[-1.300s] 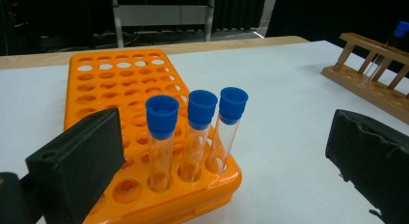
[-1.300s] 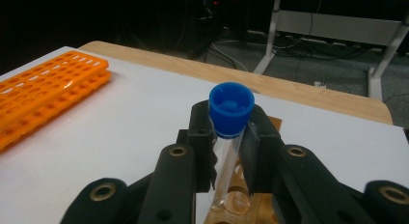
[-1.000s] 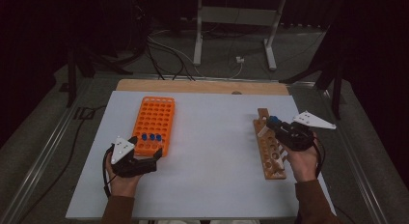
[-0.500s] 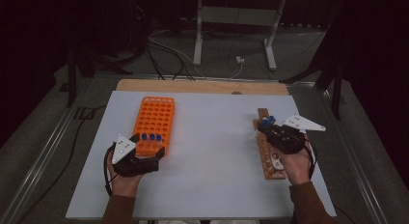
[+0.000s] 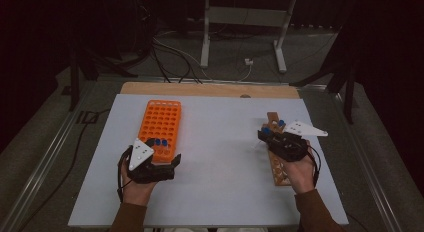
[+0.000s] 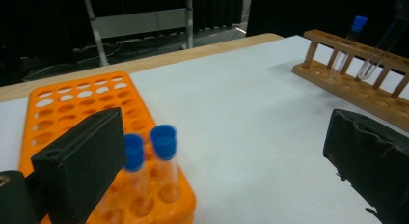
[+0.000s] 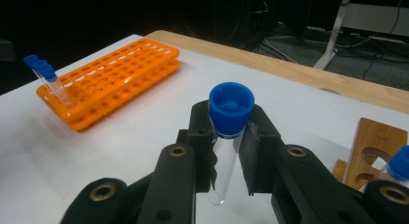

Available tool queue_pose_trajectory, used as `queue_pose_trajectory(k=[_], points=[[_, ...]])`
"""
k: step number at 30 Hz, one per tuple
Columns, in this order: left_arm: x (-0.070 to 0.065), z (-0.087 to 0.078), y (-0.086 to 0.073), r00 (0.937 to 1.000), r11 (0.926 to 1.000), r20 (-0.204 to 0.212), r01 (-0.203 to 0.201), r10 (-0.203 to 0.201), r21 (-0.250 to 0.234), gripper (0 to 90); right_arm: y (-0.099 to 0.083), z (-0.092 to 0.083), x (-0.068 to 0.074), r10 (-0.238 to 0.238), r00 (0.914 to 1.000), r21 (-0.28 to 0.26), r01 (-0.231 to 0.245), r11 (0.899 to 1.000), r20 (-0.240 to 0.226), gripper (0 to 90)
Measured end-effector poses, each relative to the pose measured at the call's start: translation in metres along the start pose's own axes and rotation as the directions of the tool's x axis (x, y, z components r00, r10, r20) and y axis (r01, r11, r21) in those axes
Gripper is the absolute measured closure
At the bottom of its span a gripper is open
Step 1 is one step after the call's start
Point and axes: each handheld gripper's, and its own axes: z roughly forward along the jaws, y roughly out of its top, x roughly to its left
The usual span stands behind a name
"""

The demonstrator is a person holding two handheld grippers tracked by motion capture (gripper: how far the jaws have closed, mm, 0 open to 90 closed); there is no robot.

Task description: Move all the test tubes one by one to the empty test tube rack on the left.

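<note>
My right gripper point(image 5: 266, 137) point(image 7: 226, 137) is shut on a clear test tube with a blue cap point(image 7: 230, 108) point(image 5: 265, 131). It holds the tube upright above the white table, just left of the wooden rack point(image 5: 277, 167) point(image 7: 374, 142). One blue-capped tube point(image 5: 281, 123) point(image 6: 354, 35) still stands in that rack. My left gripper point(image 5: 164, 152) point(image 6: 226, 151) is open at the near end of the orange rack point(image 5: 162, 119) point(image 6: 77, 103) point(image 7: 115, 64). Its left jaw is close beside the blue-capped tubes point(image 5: 160, 142) point(image 6: 154, 147) point(image 7: 43, 72) standing there.
The white table top point(image 5: 220, 157) lies open between the two racks. A wooden strip point(image 5: 210, 89) runs along its far edge. Beyond it are a metal stand point(image 5: 245, 22) and cables on the dark floor.
My right gripper has carried the tube leftward, away from the wooden rack. My left gripper has shifted slightly to the right at the orange rack's near end.
</note>
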Motion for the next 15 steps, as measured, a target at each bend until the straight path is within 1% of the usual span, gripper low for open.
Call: queue_pose_trajectory(k=[3,7,15], points=[[-0.008,0.005,0.004,0.9998,0.9999,0.012,-0.013,0.013,0.000,2.2,-0.002,0.002,0.003,0.003,1.0000,0.008,-0.003,1.000,-0.008,76.8],[-0.017,0.014,0.009,0.9986,0.9993,0.039,-0.036,0.035,0.008,2.2,-0.005,0.006,0.007,-0.003,0.9997,0.018,0.003,1.000,-0.023,76.8],[-0.037,0.035,0.015,0.9949,0.9985,0.088,-0.051,0.049,0.021,2.1,-0.005,0.009,0.016,-0.017,0.9986,0.026,0.018,1.000,-0.050,76.8]])
